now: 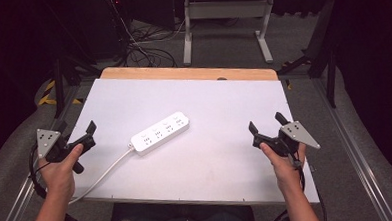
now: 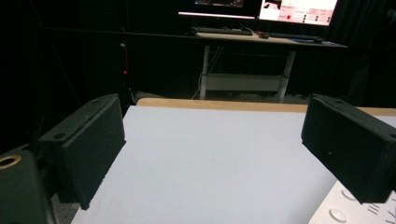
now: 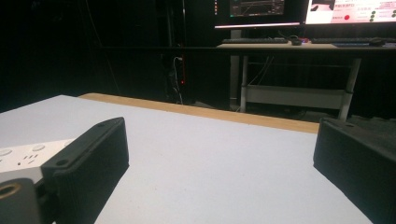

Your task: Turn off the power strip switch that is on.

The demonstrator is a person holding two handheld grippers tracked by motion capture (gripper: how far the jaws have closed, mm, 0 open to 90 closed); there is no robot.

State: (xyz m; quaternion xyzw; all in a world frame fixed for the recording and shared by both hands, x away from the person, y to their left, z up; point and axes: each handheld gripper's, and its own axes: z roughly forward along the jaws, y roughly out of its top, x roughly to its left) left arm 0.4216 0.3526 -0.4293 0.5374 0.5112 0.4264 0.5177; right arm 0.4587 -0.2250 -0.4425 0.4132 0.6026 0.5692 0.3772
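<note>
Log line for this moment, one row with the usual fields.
left gripper: open, holds nothing | right gripper: open, holds nothing | power strip: flat mid-table, untouched, between the grippers | cord: trails toward near edge

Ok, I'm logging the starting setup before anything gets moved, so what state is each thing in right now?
Power strip: lying flat on the white table, sockets up and empty, nothing touching it.
Power strip's cord: attached, trailing off the table's near edge.
Left gripper: held at the table's left edge, jaws apart, empty.
Right gripper: held over the table's right side, jaws apart, empty.
</note>
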